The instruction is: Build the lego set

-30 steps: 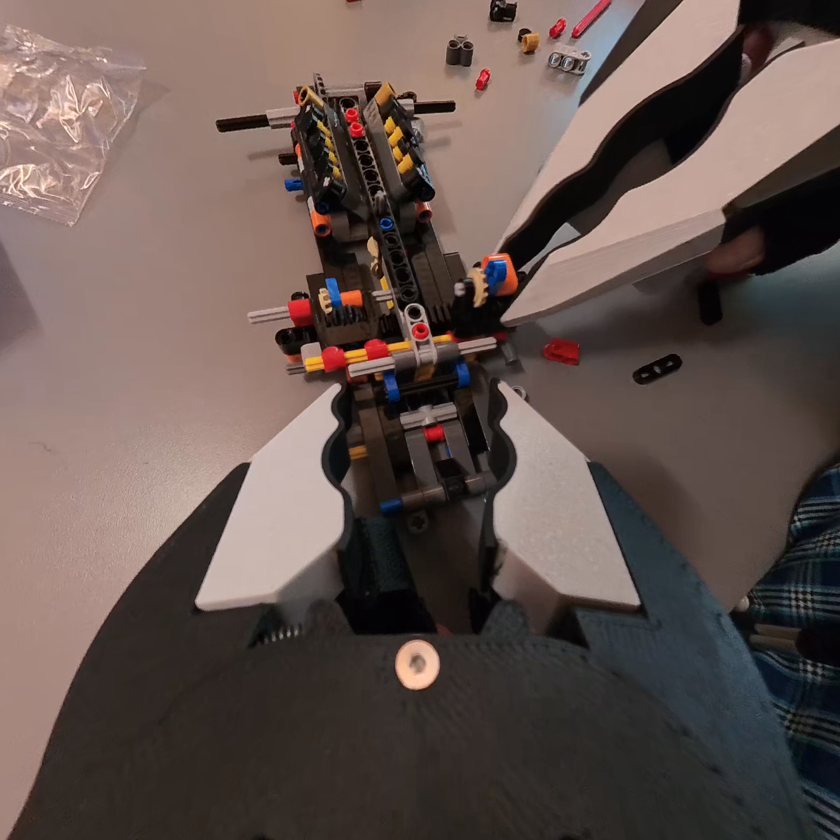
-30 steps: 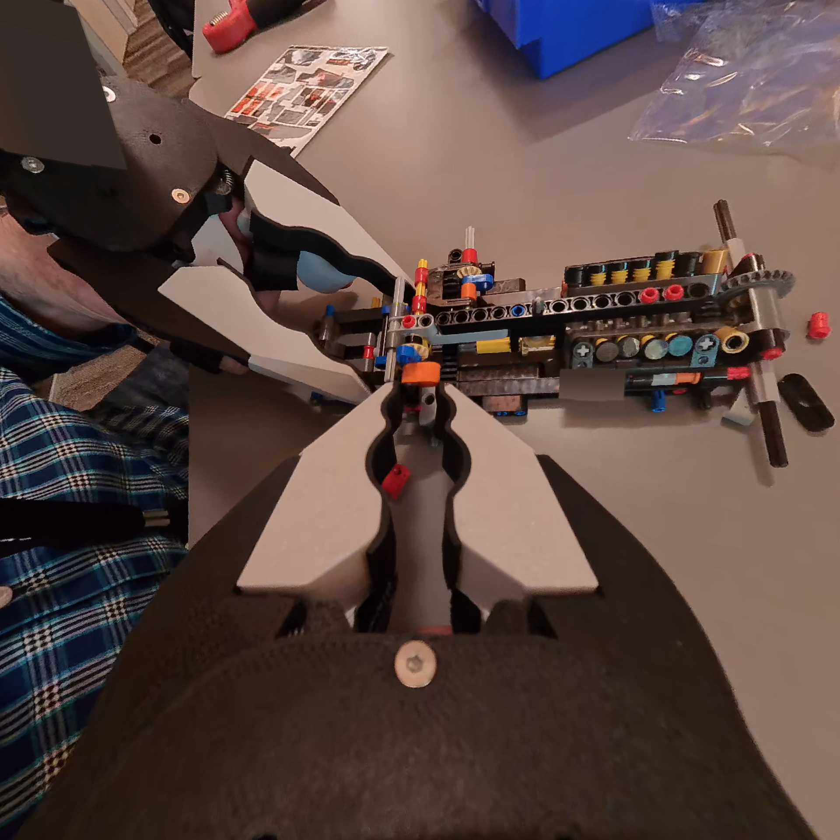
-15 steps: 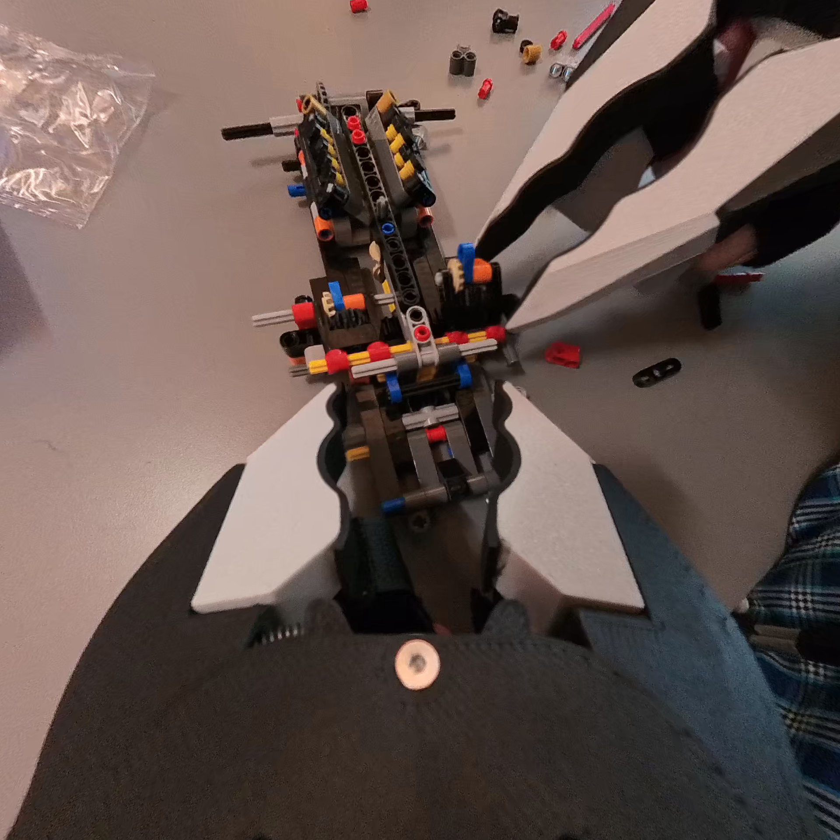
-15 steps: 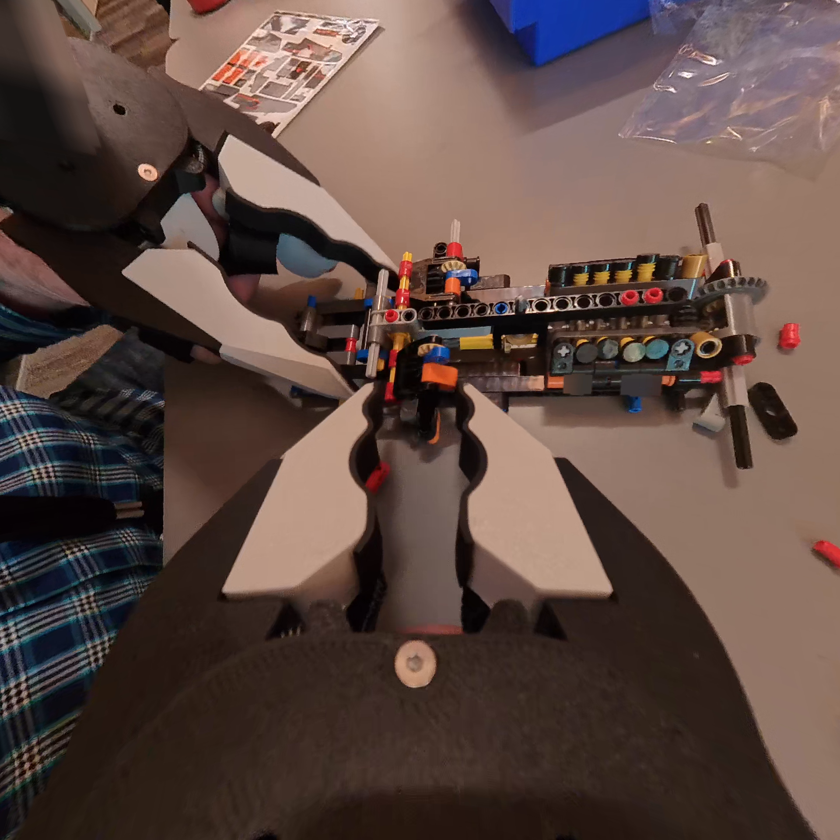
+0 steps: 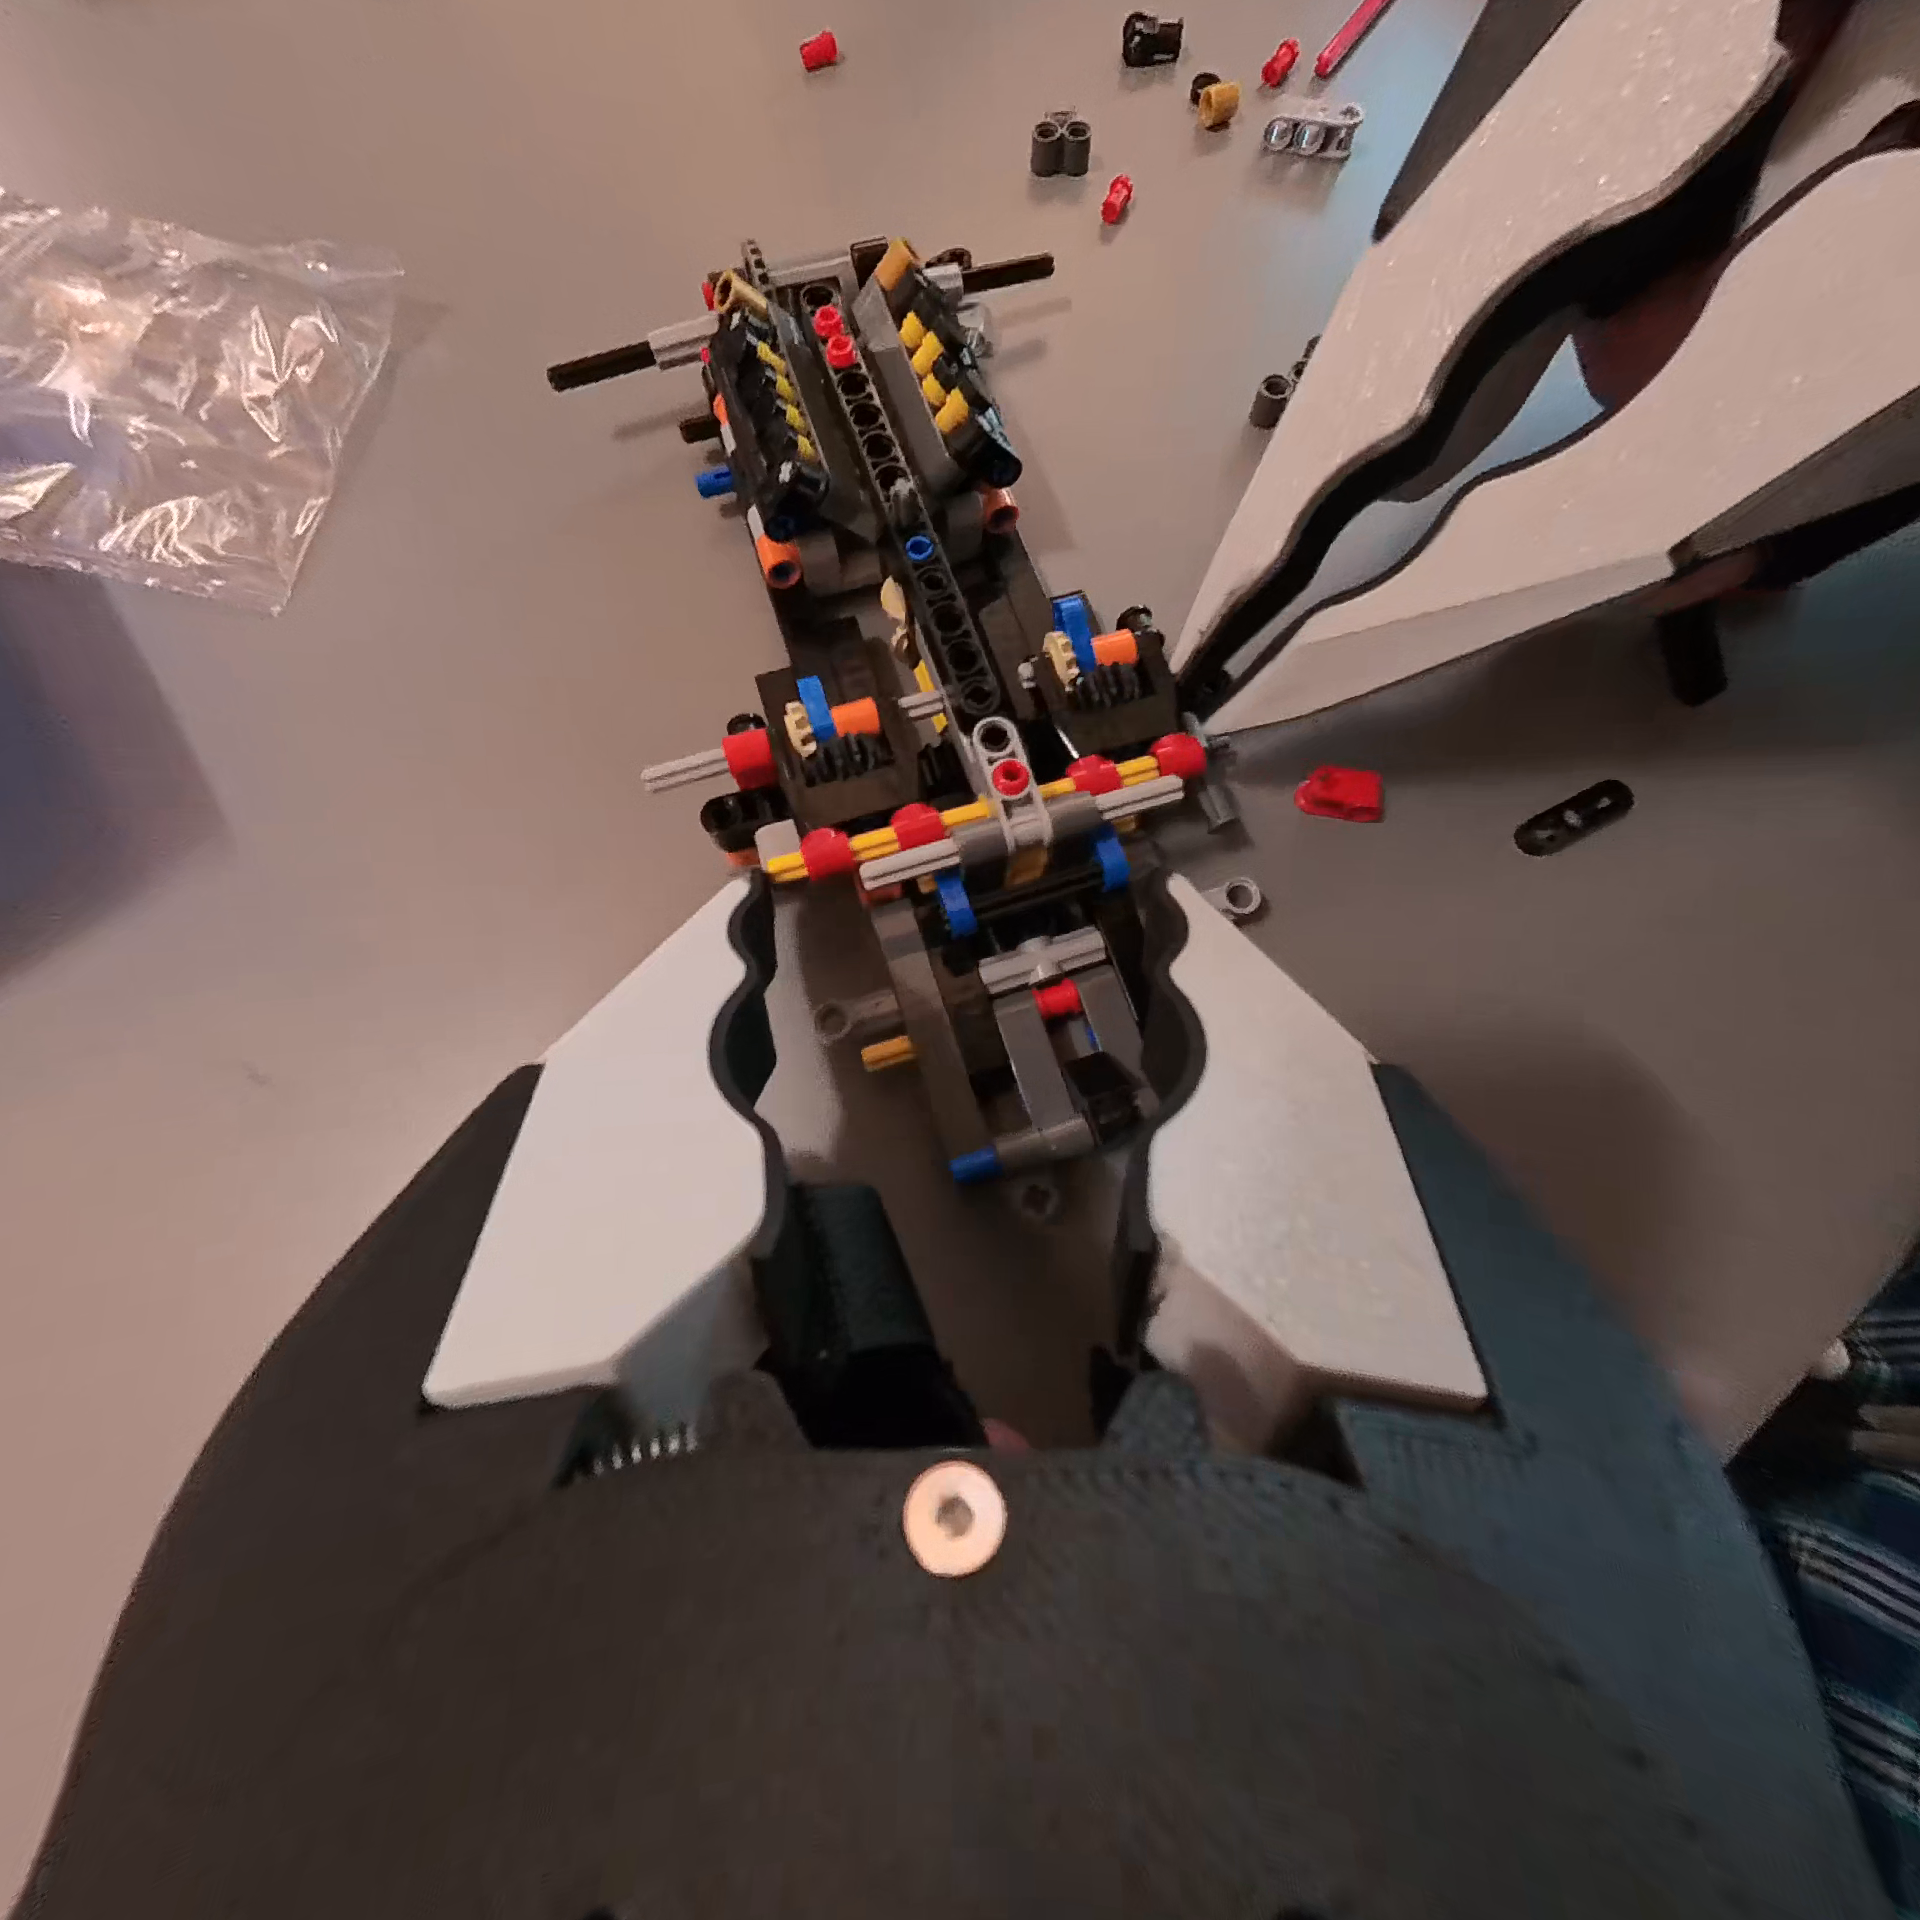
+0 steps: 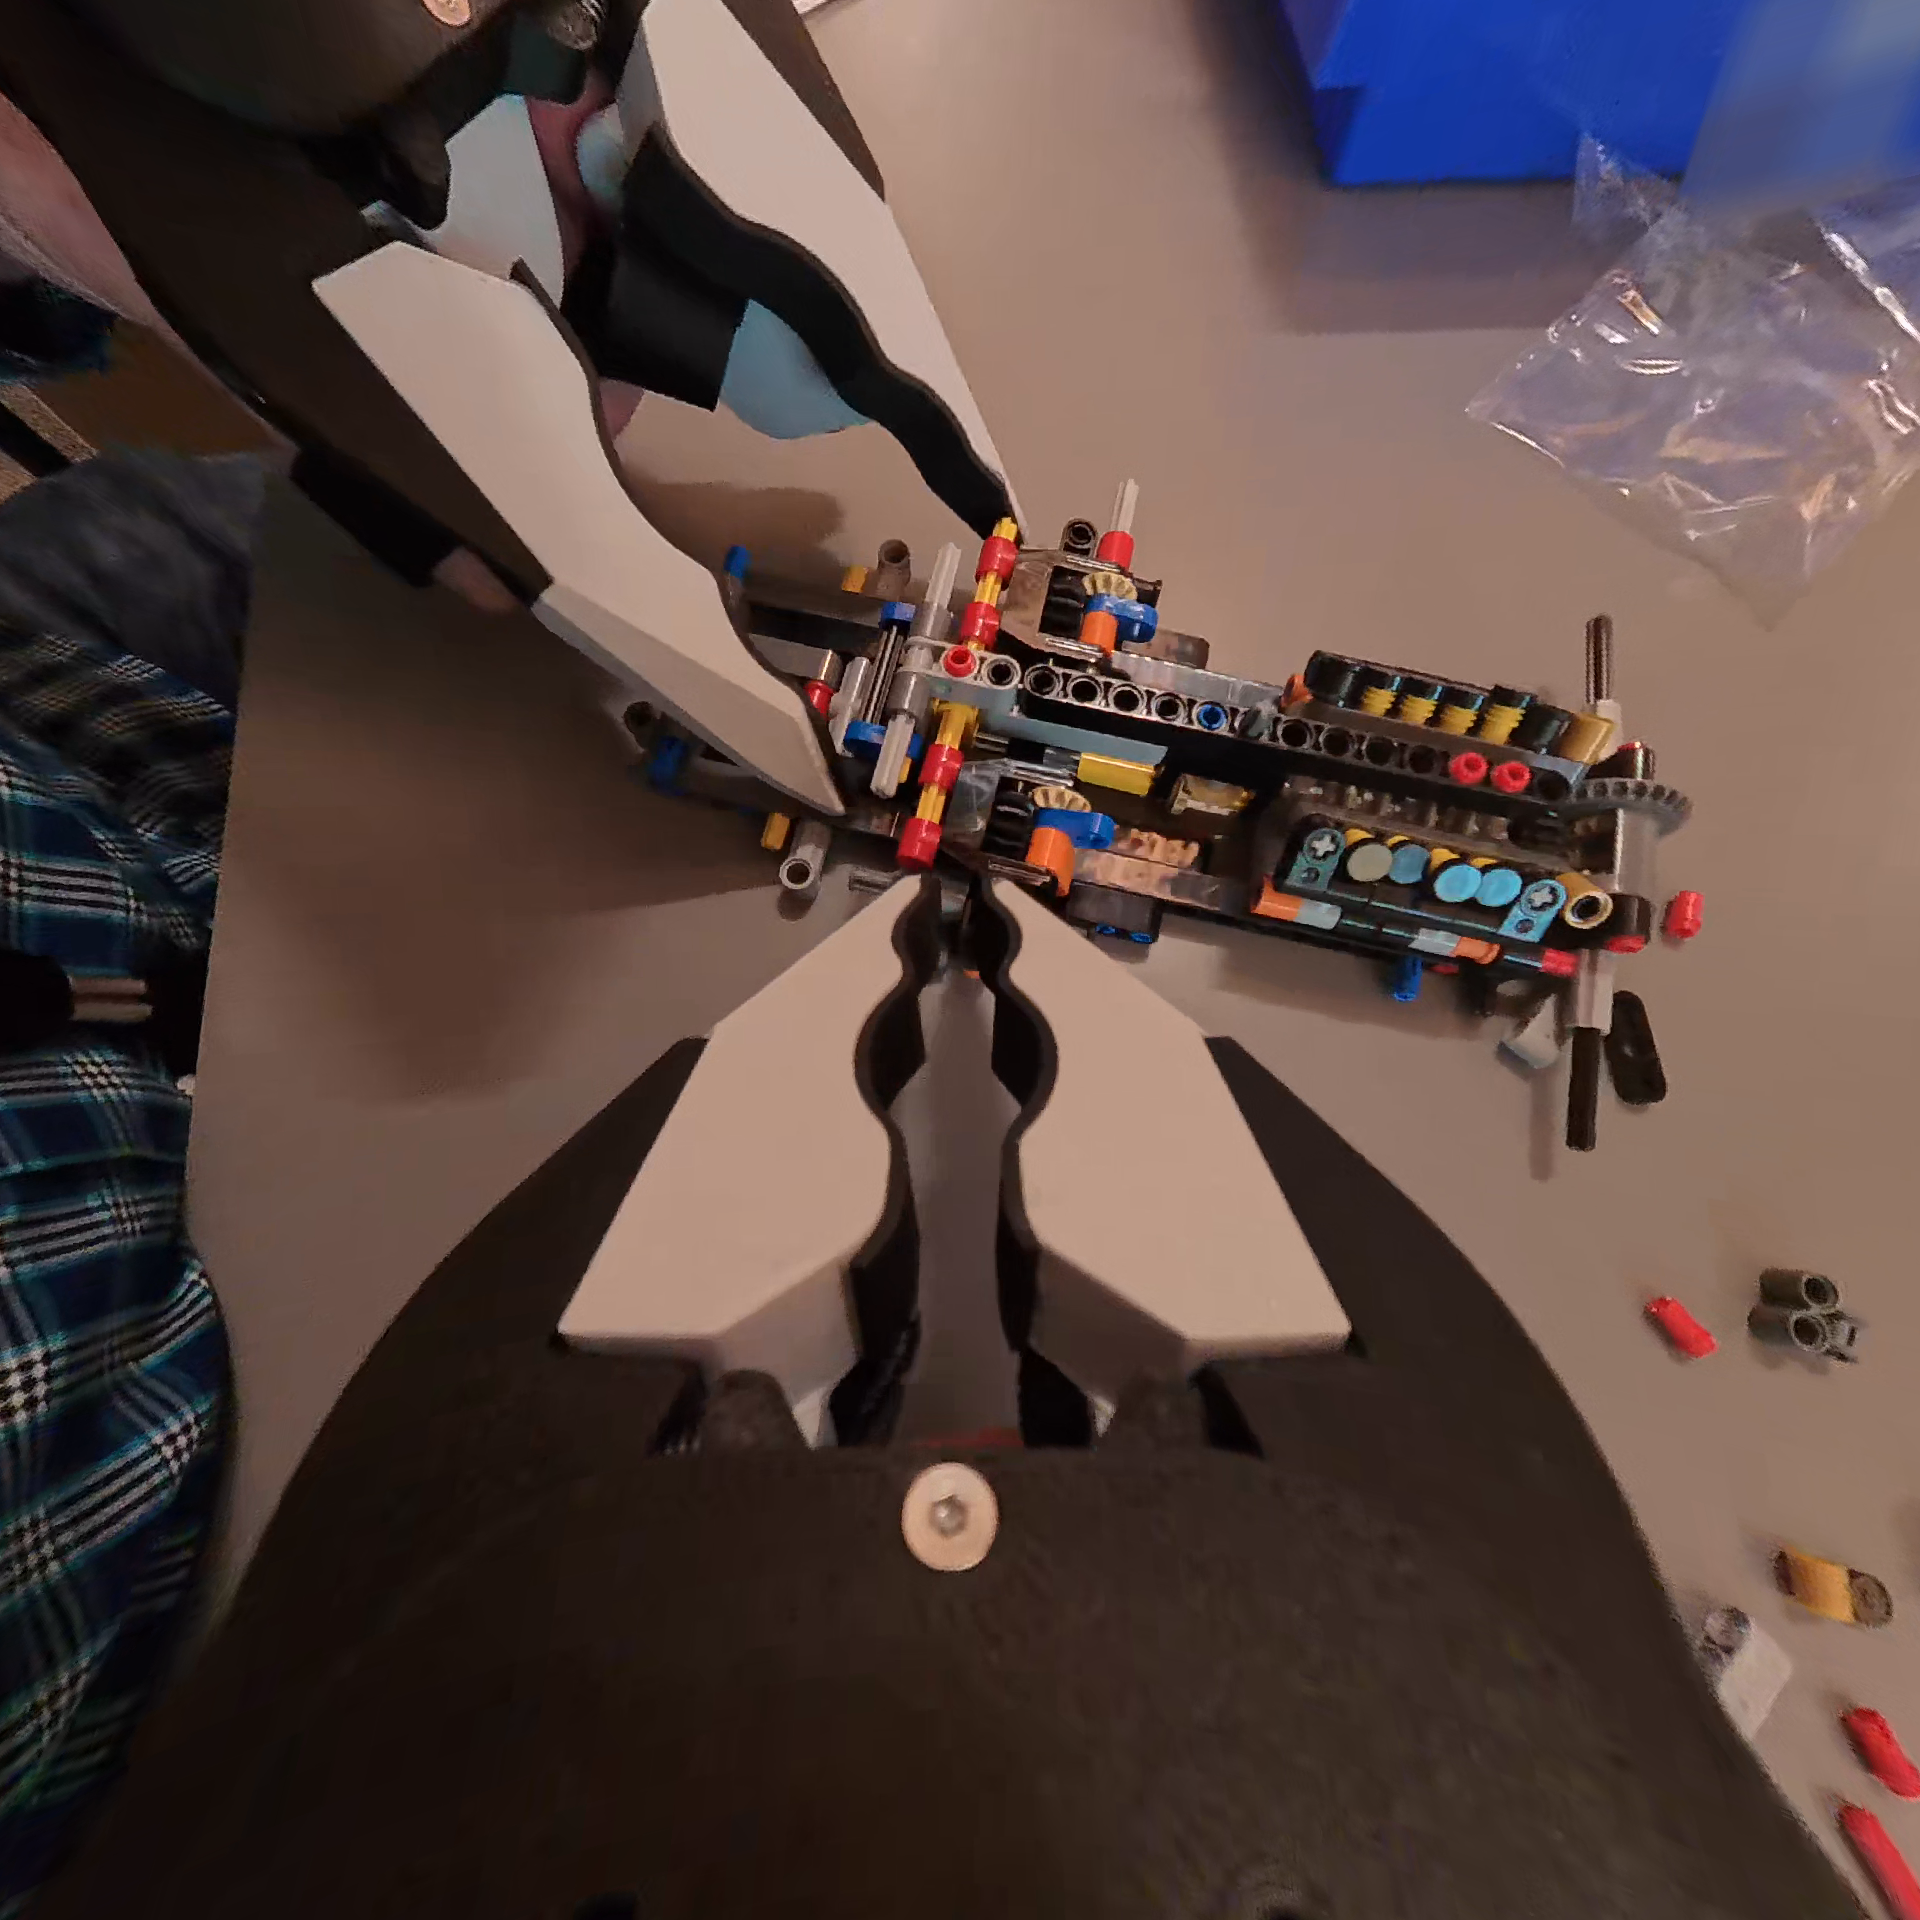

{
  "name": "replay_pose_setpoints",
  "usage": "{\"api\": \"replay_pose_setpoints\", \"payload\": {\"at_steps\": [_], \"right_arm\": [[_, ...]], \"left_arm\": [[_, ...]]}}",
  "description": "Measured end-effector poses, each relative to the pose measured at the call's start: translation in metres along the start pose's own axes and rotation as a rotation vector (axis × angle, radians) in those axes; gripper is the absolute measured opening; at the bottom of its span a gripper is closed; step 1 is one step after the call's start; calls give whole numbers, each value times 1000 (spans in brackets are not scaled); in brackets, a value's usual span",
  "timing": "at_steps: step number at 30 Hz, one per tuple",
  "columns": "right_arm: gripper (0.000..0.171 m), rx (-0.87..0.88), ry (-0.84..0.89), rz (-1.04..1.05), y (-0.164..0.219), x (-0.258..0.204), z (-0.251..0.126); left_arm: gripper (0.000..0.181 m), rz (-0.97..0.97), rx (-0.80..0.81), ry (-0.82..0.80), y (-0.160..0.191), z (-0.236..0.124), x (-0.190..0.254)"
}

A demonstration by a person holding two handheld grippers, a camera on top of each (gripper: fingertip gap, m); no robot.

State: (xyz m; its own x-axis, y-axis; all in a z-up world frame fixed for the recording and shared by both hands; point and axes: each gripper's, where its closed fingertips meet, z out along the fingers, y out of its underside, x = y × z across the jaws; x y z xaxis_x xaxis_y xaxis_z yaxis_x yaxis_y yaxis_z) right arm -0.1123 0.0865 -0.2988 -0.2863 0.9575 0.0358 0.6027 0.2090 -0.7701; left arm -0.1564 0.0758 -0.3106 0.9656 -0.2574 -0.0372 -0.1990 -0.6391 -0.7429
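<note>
A long black lego chassis (image 5: 935,582) with red, yellow, blue and orange parts lies on the grey table. My left gripper (image 5: 961,899) straddles its near end with jaws apart. The right finger is against the chassis and a gap shows at the left finger. In the right wrist view the left gripper (image 6: 914,660) spans that same end of the chassis (image 6: 1247,727). My right gripper (image 6: 956,899) is almost fully shut, tips at the chassis side by an orange-and-blue gear block (image 6: 1049,842). That block (image 5: 1101,675) sits on the chassis beside the right gripper (image 5: 1195,691). Whether anything is pinched is hidden.
A clear plastic bag (image 5: 156,395) lies left of the chassis, and it also shows in the right wrist view (image 6: 1714,395) near a blue box (image 6: 1507,83). Loose parts lie around: a red piece (image 5: 1340,792), a black link (image 5: 1574,831), dark connectors (image 6: 1803,1325). A plaid sleeve (image 6: 94,1143) is close.
The right gripper brought the orange-and-blue gear block onto the chassis side, then narrowed its jaws at that spot. The left gripper's jaws spread slightly around the chassis end.
</note>
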Motion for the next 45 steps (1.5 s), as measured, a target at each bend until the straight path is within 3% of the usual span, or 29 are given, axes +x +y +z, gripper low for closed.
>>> {"api": "replay_pose_setpoints", "payload": {"at_steps": [18,31,45], "right_arm": [[3,50,56,-100,-8,-1,0],[23,28,39,29,1,15,-3],[21,65,-29,60,-5,13,1]], "left_arm": [[71,3,19,0,-3,4,3],[71,1,20,-8,-3,4,3],[74,15,19,9,-6,8,3]]}}
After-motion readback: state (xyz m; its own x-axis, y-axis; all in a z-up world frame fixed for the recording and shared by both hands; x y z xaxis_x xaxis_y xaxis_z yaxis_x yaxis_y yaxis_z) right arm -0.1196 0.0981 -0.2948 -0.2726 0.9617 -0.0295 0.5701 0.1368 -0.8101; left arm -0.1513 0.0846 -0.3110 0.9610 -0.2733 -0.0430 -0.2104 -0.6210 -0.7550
